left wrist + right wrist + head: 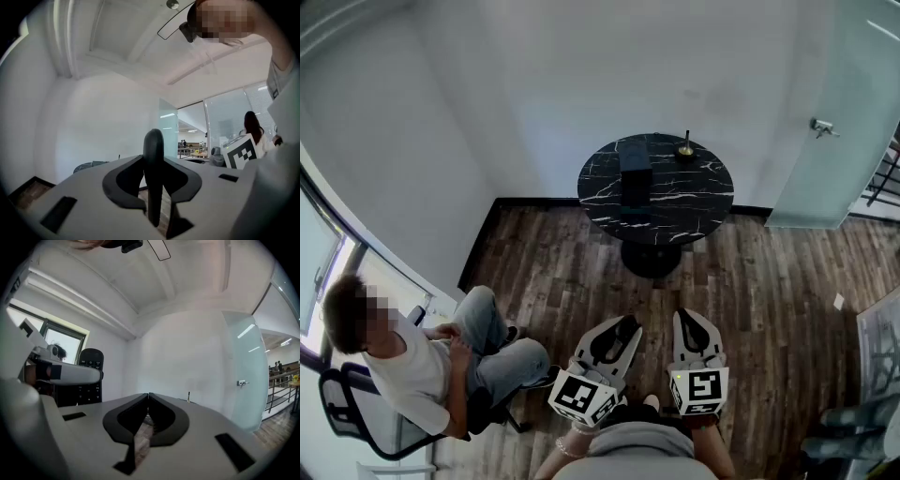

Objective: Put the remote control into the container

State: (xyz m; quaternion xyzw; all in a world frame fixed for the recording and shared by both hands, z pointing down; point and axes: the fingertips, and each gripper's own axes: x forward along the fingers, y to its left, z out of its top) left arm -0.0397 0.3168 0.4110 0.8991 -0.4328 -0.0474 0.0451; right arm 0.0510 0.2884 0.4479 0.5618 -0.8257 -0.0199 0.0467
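A black remote control [153, 178] stands on edge between the jaws of my left gripper [623, 328], which is shut on it. In the right gripper view the same remote control [90, 376] shows its buttons, upright beside the left gripper's white body. My right gripper [692, 321] hangs next to the left one with its jaws shut and nothing between them [148, 395]. Both grippers are held low, well short of the round black marble table [703, 202]. On that table stands a dark box-shaped container [635, 172].
A small brass object [685, 148] stands on the table's far right side. A person [412, 356] sits on an office chair at the lower left. A frosted glass door [844, 141] is at the right. Wooden floor lies between me and the table.
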